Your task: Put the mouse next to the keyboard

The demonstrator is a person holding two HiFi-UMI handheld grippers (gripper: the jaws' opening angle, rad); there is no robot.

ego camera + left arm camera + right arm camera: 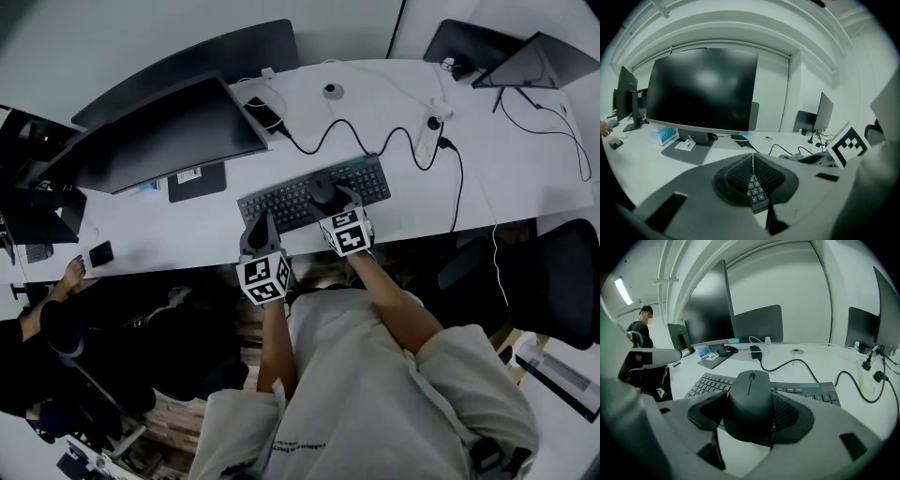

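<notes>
now, right gripper (750, 414): clamped on the mouse (749, 387) from both sides, pads against its flanks, tail toward the camera, so it can be carried level and set down flat.
left gripper (753, 177): jaws pressed together with nothing between them; it hangs beside the right one over the keyboard's near-left part, apparently idle and out of the way.
mouse, where it is: in the right gripper's hold, above the middle of the keyboard (370, 178) rather than beside it; whether it touches the keys cannot be told.
task, as judged: not yet done; the mouse needs to go sideways off the keys and down onto bare desk.
front edge: the desk (525, 178) ends just in front of the keyboard, so there is little room on the near side and a drop beyond it.
open room, right: a bare strip lies between the keyboard's right end and the black cable (458, 187) that runs over the front edge; likely the roomiest landing spot.
open room, left: bare desk up to the monitor stand (197, 180), but the left gripper stands in that path.
behind the keyboard: a looping cable crosses the desk, a possible snag.
farthest: the large dark monitor (159, 136) and the wall.
</notes>
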